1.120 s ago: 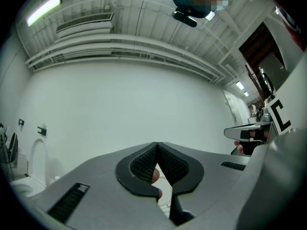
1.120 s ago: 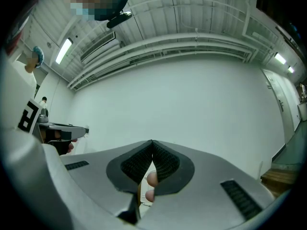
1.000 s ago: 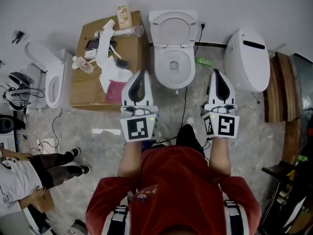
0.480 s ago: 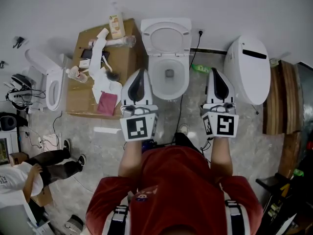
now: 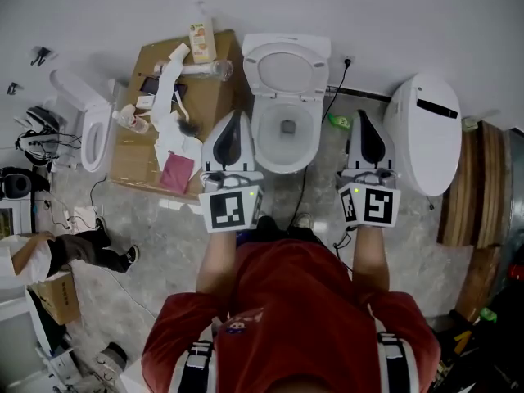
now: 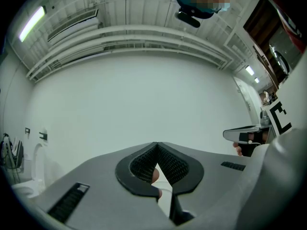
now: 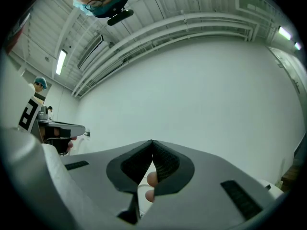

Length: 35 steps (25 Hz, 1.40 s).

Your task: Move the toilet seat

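- Toilet seat (image 5: 286, 62) stands raised above its bowl (image 5: 286, 164), tipped back toward the white wall, straight ahead of me and between my two claws.
- My left claw (image 5: 237, 119) is clenched, its tips meeting with nothing caught between them. It hangs just left of the bowl, apart from the seat.
- My right claw (image 5: 362, 117) is clenched the same way and empty. It sits to the right of the bowl, between it and a second toilet (image 5: 422, 133) whose lid is down.
- Both gripper views look past the closed tips at bare white wall and ceiling.
- A cardboard box (image 5: 143, 158) stands just left of the bowl. It carries a drink carton (image 5: 201, 39), a pink cloth (image 5: 176, 173) and some white odds I cannot make out.
- Further left is a third toilet (image 5: 92, 133), and a person's legs (image 5: 90, 248) lie on the floor at the left edge.
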Each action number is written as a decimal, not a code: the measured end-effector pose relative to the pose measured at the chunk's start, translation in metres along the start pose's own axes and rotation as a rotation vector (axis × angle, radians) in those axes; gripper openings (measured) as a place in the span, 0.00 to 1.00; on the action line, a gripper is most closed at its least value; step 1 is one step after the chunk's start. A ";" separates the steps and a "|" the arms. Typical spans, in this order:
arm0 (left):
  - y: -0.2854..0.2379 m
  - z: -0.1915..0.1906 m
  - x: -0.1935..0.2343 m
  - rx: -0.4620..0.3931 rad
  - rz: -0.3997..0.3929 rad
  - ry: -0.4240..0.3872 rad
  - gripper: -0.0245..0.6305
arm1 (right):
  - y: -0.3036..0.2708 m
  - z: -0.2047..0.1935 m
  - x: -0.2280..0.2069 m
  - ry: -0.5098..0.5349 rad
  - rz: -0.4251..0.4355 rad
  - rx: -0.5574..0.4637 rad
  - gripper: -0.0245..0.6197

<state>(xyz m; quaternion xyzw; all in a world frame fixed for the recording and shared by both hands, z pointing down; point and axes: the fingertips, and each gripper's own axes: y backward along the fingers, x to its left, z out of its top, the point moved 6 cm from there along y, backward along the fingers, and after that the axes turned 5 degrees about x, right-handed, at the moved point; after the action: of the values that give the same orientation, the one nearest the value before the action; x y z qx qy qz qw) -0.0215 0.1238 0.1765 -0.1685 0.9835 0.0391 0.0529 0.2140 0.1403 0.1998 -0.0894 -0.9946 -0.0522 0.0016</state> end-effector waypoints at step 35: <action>-0.199 -0.040 0.148 -0.034 -0.131 0.102 0.05 | -0.229 -0.016 0.057 0.086 -0.079 0.031 0.05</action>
<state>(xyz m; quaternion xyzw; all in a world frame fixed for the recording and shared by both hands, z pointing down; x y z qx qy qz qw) -0.0973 -0.1160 0.1870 -0.2350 0.9710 0.0435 0.0025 0.1174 -0.0755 0.1925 -0.0479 -0.9971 -0.0405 0.0436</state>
